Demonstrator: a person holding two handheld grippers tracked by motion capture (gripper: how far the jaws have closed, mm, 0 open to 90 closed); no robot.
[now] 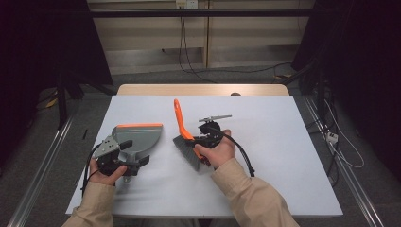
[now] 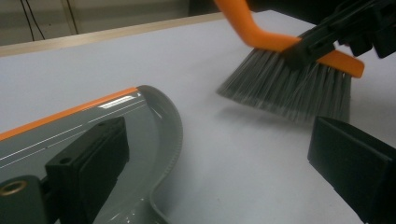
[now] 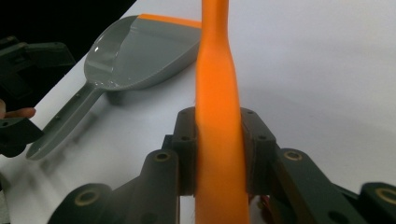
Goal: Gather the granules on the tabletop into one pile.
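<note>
A white table (image 1: 283, 156) carried a grey dustpan (image 1: 139, 138) with an orange front edge, lying left of centre in the high view. A brush (image 1: 185, 142) with an orange handle and grey bristles sat at the centre of that frame, just right of the dustpan and apart from it.

The right hand-held gripper (image 1: 206, 140) was closed on the brush; in the right gripper view its jaws pressed both sides of the orange handle (image 3: 218, 140). The handle rose toward the top of the frame. In the left gripper view the bristles (image 2: 289, 88) reached the table in the upper right.

The left hand-held gripper (image 1: 124, 159) sat at the lower left of the high view, at the dustpan's near end. Its jaws stood wide apart and held nothing; one jaw lay over the pan's bowl, the other over bare table. The dustpan's handle (image 3: 65, 122) pointed to the lower left of the right gripper view.
</note>
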